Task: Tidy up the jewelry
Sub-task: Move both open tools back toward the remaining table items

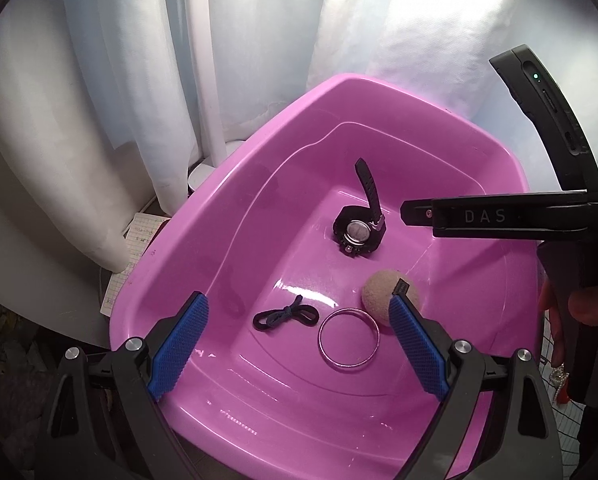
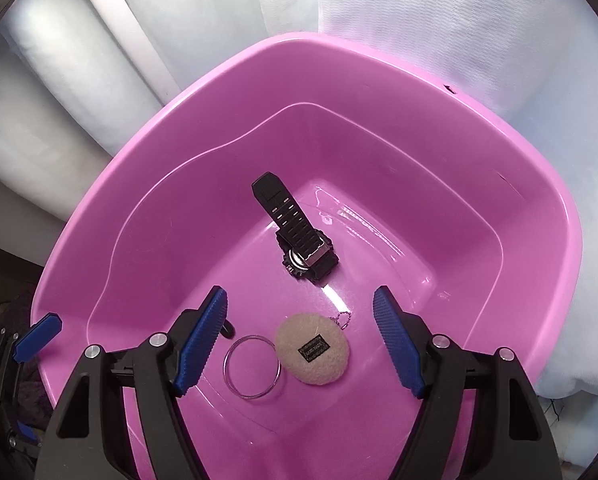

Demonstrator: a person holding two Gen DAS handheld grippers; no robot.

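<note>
A pink plastic basin (image 1: 339,80) (image 2: 299,42) holds the jewelry. A black wristwatch (image 1: 357,232) (image 2: 307,256) lies face down near its middle, one strap sticking up. Nearer me lie a dark hair tie (image 1: 285,316), a clear thin bangle (image 1: 320,338) (image 2: 225,366) and a round beige felt charm (image 1: 379,288) (image 2: 319,368) with a black label and a ball chain. My left gripper (image 1: 297,298) hovers open above the tie and bangle. My right gripper (image 2: 299,292) hangs open over the charm, holding nothing. Its black housing (image 1: 499,220) reaches in from the right.
White curtains hang behind the basin, with a white pole (image 1: 203,80) at the back left. A gridded paper sheet (image 1: 135,248) lies left of the basin. A person's hand (image 1: 579,308) grips the right tool. White cloth (image 2: 499,60) lies to the right.
</note>
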